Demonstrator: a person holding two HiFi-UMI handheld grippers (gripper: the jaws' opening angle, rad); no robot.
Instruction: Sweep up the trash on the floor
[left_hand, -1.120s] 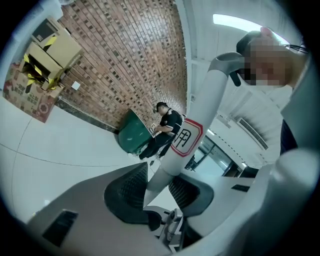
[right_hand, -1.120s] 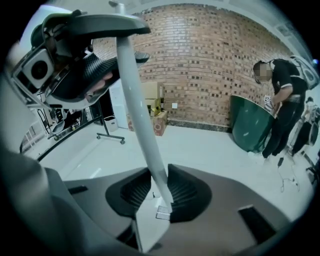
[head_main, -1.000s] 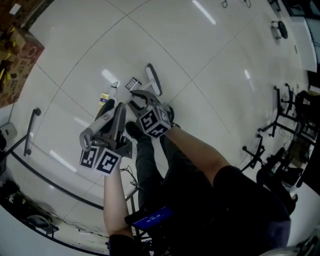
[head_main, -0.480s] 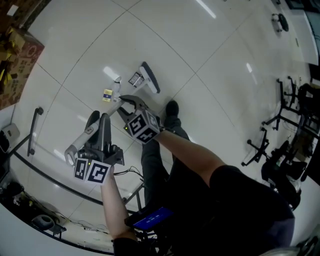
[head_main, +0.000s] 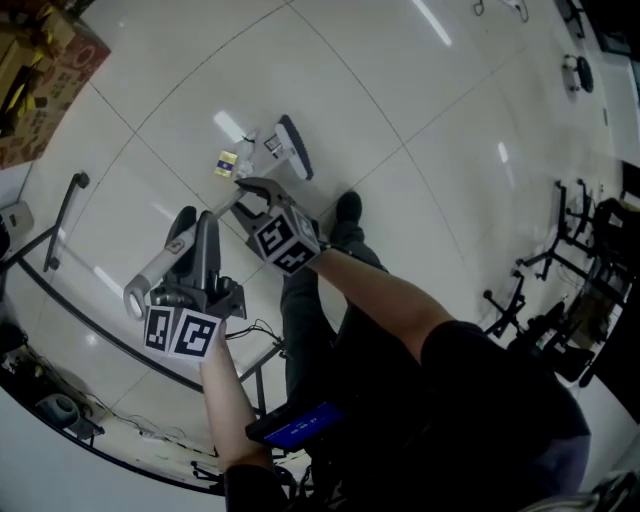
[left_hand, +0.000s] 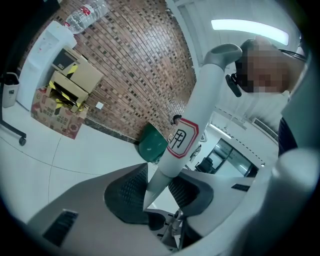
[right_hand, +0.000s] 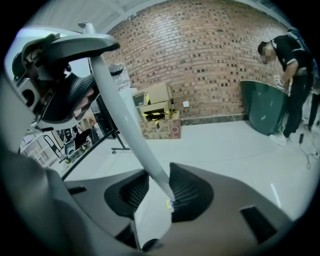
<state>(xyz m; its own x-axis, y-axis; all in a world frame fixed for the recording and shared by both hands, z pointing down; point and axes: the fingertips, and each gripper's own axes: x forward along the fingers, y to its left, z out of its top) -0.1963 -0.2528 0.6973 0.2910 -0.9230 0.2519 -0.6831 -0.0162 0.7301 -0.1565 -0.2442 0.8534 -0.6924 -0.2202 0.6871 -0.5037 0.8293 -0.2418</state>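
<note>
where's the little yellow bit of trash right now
Head view, upper left of centre: the yellow scrap lies on the white tiled floor, just left of the broom head.

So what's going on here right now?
A person is working a broom over the tiled floor with two grippers. The left gripper is clamped near the top of the broom handle. The right gripper sits lower, its jaws opening with the handle between them. The broom head lies beside small trash pieces.
</note>
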